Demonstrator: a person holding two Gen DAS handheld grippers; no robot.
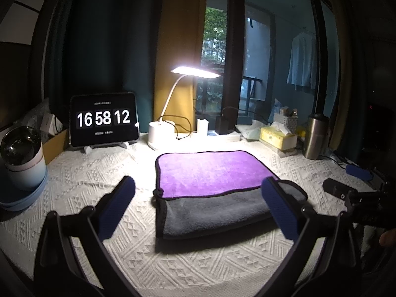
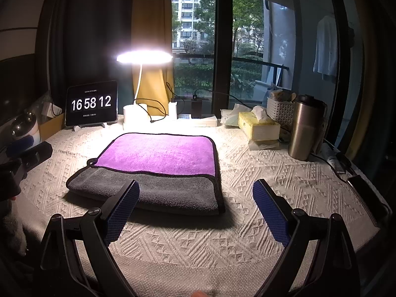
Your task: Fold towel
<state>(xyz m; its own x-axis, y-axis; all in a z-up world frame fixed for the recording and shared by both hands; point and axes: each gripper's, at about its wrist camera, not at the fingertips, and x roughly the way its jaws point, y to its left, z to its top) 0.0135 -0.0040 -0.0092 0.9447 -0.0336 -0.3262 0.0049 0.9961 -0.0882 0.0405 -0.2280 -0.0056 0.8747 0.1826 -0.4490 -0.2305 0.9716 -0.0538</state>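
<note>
Left wrist view: towel (image 1: 212, 190), plush, limp, light, partly folded; lies ahead between left claw's (image 1: 198, 205) released fingers. Right claw (image 2: 195, 210) likewise released. Best grasped at near corners.

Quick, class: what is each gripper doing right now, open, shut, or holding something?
Left gripper: open, holding nothing, above the towel.
Right gripper: open, holding nothing, near the towel's right corner.

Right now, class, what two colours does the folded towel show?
Purple on top, grey along the near layer of the towel, with dark edging; clearest in the right wrist view.
</note>
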